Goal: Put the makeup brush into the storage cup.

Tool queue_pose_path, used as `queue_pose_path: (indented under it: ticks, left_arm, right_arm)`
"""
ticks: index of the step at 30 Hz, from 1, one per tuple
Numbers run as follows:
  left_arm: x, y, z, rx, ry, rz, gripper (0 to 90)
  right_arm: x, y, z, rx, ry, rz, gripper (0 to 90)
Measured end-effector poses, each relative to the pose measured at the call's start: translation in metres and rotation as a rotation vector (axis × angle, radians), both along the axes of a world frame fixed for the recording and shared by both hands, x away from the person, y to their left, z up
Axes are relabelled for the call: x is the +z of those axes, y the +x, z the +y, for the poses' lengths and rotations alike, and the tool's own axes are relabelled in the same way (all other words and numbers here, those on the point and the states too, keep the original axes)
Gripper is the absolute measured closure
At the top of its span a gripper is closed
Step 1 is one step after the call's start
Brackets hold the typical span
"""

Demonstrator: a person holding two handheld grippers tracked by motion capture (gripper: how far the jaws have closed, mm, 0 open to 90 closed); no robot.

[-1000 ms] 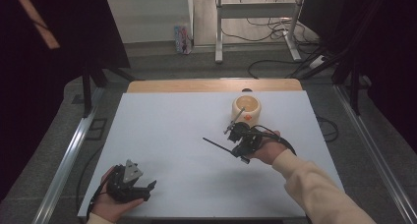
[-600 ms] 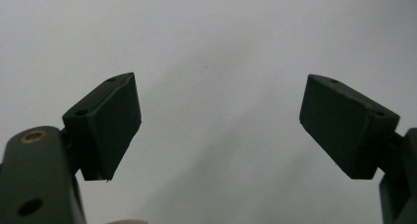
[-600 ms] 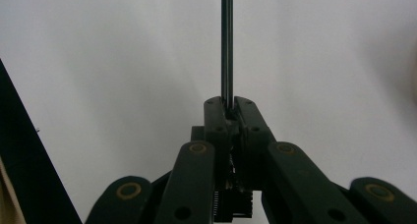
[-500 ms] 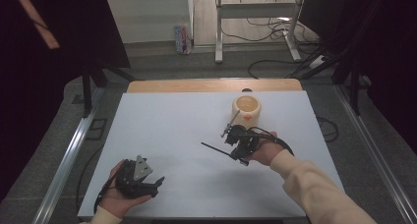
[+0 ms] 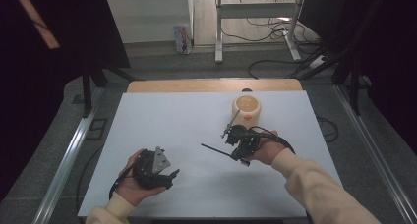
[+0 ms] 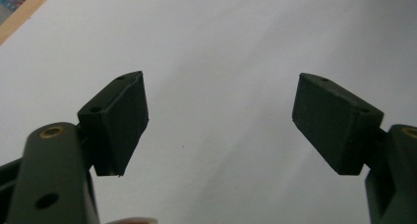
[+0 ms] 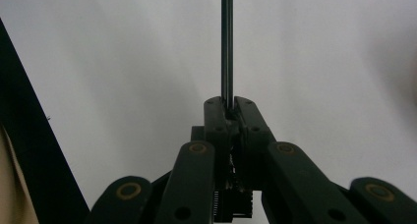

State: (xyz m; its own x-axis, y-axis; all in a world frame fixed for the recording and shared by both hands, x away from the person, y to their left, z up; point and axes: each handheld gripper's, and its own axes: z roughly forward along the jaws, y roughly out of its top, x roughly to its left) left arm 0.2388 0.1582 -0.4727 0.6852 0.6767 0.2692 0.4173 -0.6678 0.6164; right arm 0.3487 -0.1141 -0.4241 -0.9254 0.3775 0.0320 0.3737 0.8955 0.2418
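Observation:
On the white table (image 5: 172, 121), my right gripper (image 5: 232, 154) is shut on a thin black rod (image 5: 214, 149) that sticks out leftward, low over the table. In the right gripper view the rod (image 7: 226, 42) runs straight away from the closed jaws of the right gripper (image 7: 228, 106). A cream cup (image 5: 247, 110) with an orange mark stands just behind that hand. My left gripper (image 5: 173, 175) is at the front left and open. In the left gripper view the left gripper (image 6: 221, 101) has nothing between its jaws, which have just been closing a little.
A bare wooden strip (image 5: 211, 85) runs along the table's far edge. Metal rails (image 5: 69, 155) flank the table on both sides. Cables lie on the floor behind it, by a desk frame (image 5: 255, 22).
My left hand has moved right and slightly away from the front edge with its gripper. The right hand, the rod and the cup have stayed put.

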Motion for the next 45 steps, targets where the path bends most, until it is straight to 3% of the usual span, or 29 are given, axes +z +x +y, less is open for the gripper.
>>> queue_pose_path:
  ticks: [4, 14, 34, 45]
  left_arm:
    - [-0.003, 0.001, -0.007, -0.008, 0.016, -0.004, 23.5]
    - [-0.001, 0.007, -0.023, -0.047, 0.049, -0.060, 26.7]
    - [-0.005, 0.025, -0.057, -0.130, 0.133, -0.106, 30.5]
    - [-0.009, 0.031, -0.075, -0.174, 0.157, -0.132, 34.9]
  right_arm:
    - [-0.002, 0.000, 0.001, 0.007, 0.005, 0.013, 85.5]
    - [-0.003, 0.000, 0.008, 0.037, -0.010, 0.025, 85.5]
    - [-0.002, -0.002, 0.017, 0.086, -0.008, 0.059, 85.4]
    - [-0.001, -0.001, 0.021, 0.103, -0.011, 0.078, 85.5]
